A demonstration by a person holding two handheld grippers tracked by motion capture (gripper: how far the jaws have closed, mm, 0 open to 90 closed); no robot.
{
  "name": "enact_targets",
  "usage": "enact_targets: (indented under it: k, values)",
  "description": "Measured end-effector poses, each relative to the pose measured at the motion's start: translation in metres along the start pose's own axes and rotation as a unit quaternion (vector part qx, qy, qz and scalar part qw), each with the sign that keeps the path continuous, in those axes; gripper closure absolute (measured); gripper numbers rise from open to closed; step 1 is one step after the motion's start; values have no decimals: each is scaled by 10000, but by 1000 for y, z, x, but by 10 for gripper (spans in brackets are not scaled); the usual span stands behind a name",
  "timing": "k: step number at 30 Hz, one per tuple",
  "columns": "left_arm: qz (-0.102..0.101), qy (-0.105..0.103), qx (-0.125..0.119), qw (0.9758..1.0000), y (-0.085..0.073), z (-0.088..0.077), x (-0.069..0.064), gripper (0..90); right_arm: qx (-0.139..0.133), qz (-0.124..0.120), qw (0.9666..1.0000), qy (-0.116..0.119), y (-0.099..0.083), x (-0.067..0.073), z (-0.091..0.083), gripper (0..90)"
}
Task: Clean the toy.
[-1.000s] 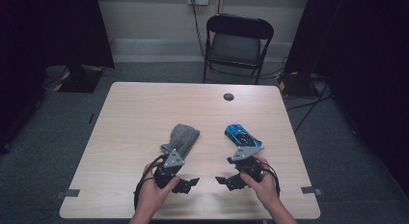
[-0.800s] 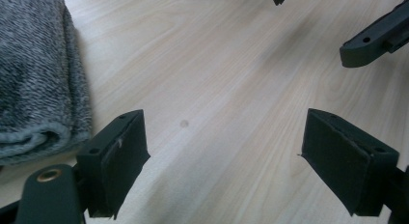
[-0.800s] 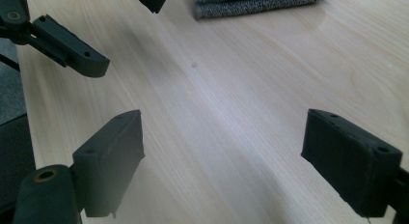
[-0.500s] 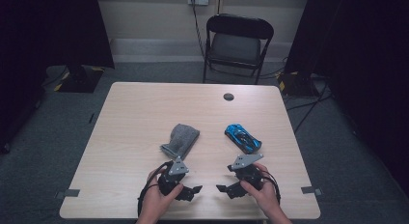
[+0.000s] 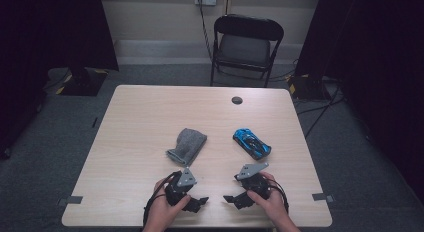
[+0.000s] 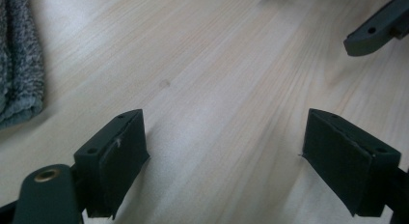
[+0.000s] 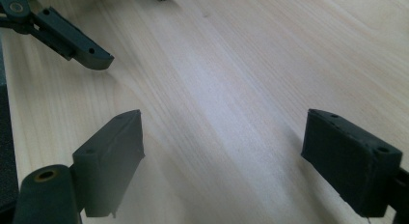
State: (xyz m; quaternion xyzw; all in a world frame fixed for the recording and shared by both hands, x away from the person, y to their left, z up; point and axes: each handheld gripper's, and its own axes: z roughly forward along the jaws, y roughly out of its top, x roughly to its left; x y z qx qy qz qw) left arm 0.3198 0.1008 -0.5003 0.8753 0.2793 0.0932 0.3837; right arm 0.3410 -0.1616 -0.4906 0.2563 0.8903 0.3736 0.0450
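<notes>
A folded grey cloth (image 5: 186,145) lies on the wooden table (image 5: 150,117) a little left of centre, and a blue toy car (image 5: 251,142) sits to its right. My left gripper (image 5: 198,203) rests low near the front edge, just short of the cloth, and points inward to the right. My right gripper (image 5: 232,199) mirrors it in front of the car. In the left gripper view the left gripper (image 6: 224,127) is open over bare wood, with the cloth (image 6: 17,64) at the far left. The right gripper (image 7: 224,122) is open too, nothing between its jaws.
A small black disc (image 5: 237,100) lies near the table's far edge. A black folding chair (image 5: 246,44) stands behind the table. Dark curtains hang on both sides. Bare wood spreads along the table's left side and between the two objects.
Both hands have pulled back from the cloth and the car toward the near edge and sunk closer to the tabletop. The cloth and car have not moved.
</notes>
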Motion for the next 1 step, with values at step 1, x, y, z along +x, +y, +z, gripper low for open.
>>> enact_targets:
  k: [1]
  values:
    - [62, 28, -17, 10000, 0, 1, 0, 145, -2, 12, 10000, 9, 0, -1, 1, 138]
